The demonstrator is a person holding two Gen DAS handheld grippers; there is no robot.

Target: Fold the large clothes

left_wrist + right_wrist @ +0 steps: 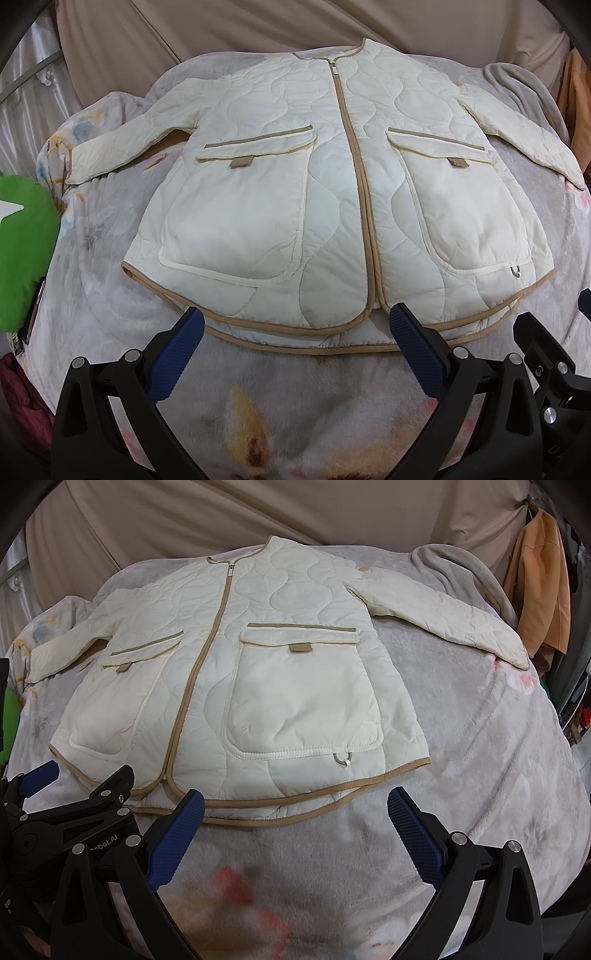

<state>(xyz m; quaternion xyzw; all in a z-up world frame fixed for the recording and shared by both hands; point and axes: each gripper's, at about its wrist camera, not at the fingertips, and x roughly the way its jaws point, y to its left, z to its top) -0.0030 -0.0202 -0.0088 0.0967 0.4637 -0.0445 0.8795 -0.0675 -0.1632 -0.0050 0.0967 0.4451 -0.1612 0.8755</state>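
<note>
Both tools gaping, jacket hem just ahead

A grey floral blanket covers the bed. Behind its far edge hangs a beige draped sheet. An orange garment hangs beyond the far right corner; a green cushion sits at the left edge.

Soft, even indoor light falls on my view from above, leaving only faint shadows under the cream quilted jacket. Its pale fabric looks slightly washed out, without hard glare. Both fisheye views bulge strongly, their corners black. My near fingers stay fairly sharp.
</note>
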